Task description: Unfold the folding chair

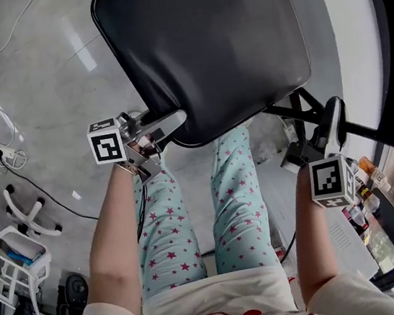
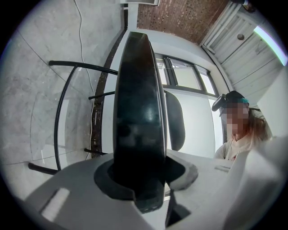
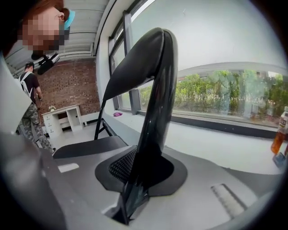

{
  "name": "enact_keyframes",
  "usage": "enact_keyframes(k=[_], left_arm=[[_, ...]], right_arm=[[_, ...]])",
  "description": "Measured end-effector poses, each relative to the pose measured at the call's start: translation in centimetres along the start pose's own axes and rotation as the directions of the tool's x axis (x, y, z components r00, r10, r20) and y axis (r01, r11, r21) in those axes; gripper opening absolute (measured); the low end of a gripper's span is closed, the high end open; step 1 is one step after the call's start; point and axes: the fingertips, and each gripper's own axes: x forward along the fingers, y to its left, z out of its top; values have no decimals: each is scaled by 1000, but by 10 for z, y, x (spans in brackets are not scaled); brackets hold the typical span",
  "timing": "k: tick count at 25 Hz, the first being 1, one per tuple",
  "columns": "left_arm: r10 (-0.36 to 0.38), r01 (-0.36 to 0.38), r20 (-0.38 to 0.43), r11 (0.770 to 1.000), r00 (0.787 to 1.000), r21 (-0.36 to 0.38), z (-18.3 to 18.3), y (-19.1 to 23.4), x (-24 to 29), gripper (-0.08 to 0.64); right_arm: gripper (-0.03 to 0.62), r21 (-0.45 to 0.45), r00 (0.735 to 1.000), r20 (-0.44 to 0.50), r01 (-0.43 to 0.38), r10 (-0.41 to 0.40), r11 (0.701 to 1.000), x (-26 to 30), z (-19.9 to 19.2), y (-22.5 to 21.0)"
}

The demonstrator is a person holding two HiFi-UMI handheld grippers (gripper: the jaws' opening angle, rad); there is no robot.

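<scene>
The folding chair's black padded seat [image 1: 203,43] tilts above my knees, its black tube frame [image 1: 304,105] showing at the right. My left gripper [image 1: 170,120] is shut on the seat's near left edge. In the left gripper view that edge [image 2: 139,112] runs straight up between the jaws of the left gripper [image 2: 144,184]. My right gripper [image 1: 329,116] reaches up at the chair's right side. In the right gripper view a glossy black edge [image 3: 155,90] curves up from between the jaws of the right gripper [image 3: 137,184], pinched between the pads.
My legs in star-patterned trousers [image 1: 233,206] are right under the seat. A power strip and cable [image 1: 3,151], a white chair base [image 1: 30,213] and a white cart [image 1: 11,256] lie on the grey floor at left. Bottles [image 1: 365,188] stand by the window at right.
</scene>
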Motion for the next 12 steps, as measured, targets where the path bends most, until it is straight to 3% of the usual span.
enact_keyframes(k=[6, 12], left_arm=[[22, -22, 3, 1000, 1000, -5, 0, 7, -4, 172], [57, -57, 2, 998, 998, -15, 1, 20, -11, 190]], right_arm=[[77, 52, 999, -37, 2, 0, 999, 4, -9, 0], [77, 49, 997, -71, -8, 11, 999, 9, -16, 3]])
